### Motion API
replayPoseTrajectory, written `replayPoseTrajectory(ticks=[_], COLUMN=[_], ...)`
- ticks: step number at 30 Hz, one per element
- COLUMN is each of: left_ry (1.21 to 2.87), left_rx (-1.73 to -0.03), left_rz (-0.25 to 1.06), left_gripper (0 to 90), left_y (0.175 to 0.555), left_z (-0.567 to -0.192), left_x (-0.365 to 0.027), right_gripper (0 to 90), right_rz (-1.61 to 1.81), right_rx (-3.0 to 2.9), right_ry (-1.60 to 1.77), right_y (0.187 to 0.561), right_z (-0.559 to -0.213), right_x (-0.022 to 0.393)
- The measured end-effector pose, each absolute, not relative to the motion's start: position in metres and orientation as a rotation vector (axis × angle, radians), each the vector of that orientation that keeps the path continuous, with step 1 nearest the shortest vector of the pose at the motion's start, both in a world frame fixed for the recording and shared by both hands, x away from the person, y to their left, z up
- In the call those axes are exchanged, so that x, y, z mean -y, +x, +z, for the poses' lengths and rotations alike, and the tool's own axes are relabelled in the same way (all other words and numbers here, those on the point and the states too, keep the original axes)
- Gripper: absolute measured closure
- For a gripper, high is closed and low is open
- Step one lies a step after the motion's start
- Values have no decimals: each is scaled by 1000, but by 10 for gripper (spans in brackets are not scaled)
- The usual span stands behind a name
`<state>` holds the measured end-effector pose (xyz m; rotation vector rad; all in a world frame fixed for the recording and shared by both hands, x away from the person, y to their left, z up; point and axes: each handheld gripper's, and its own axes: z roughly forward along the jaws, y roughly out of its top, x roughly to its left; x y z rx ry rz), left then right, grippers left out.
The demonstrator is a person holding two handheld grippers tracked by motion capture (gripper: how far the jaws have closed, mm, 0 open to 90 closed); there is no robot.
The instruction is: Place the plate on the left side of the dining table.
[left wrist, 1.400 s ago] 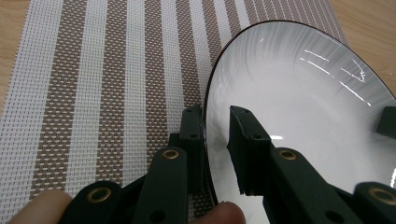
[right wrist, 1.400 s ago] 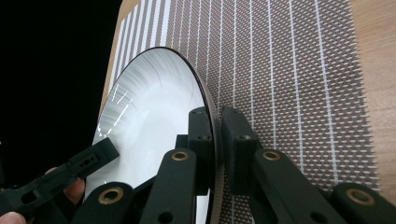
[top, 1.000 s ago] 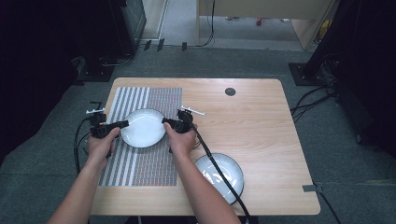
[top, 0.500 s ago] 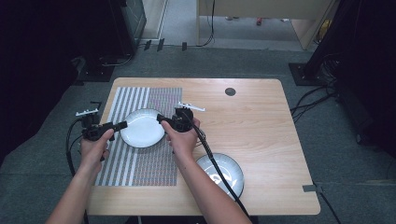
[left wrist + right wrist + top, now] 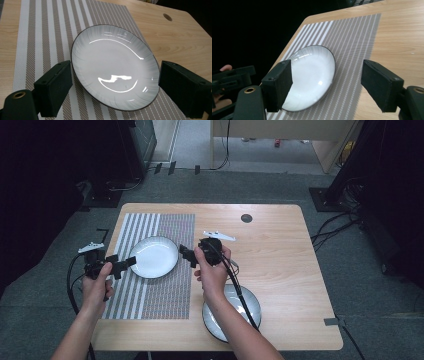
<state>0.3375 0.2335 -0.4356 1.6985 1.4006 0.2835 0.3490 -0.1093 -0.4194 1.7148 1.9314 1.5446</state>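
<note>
A white plate with a thin dark rim (image 5: 156, 256) (image 5: 112, 67) (image 5: 312, 75) lies flat on a striped placemat (image 5: 160, 295). My left gripper (image 5: 126, 265) (image 5: 115, 75) hovers just off the plate's left rim. Its jaws have just been opening and stand open, with nothing pressed between them. My right gripper (image 5: 187, 256) (image 5: 328, 72) hangs off the plate's right rim, a little above the mat. Its jaws too have just been opening, and they are open and apart from the plate. In the right gripper view the left gripper (image 5: 232, 75) shows dark at the left edge.
A second pale plate (image 5: 250, 306) sits near the table's front edge, partly under the right forearm. The wooden table (image 5: 280, 250) has a dark round hole (image 5: 246, 218) at the back. Cables trail from both grippers. Dark equipment stands on the floor around.
Both grippers let go of the plate's rim, opened their jaws and drew outward and upward. The plate stays where it was on the mat.
</note>
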Motion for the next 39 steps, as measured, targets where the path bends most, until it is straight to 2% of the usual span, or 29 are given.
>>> replayPoseTrajectory(ticks=[20,39], left_ry=[1670,1678], left_rx=[-1383,-1359], left_rz=[341,346], left_gripper=[119,120], left_y=[293,252], left_z=[-434,-448], left_x=[-238,-233], right_gripper=[252,260], right_rz=[1504,1435], right_rx=[-1915,-1828], right_ry=[1645,1634], right_y=[301,262], right_z=[-413,-430], right_x=[177,244])
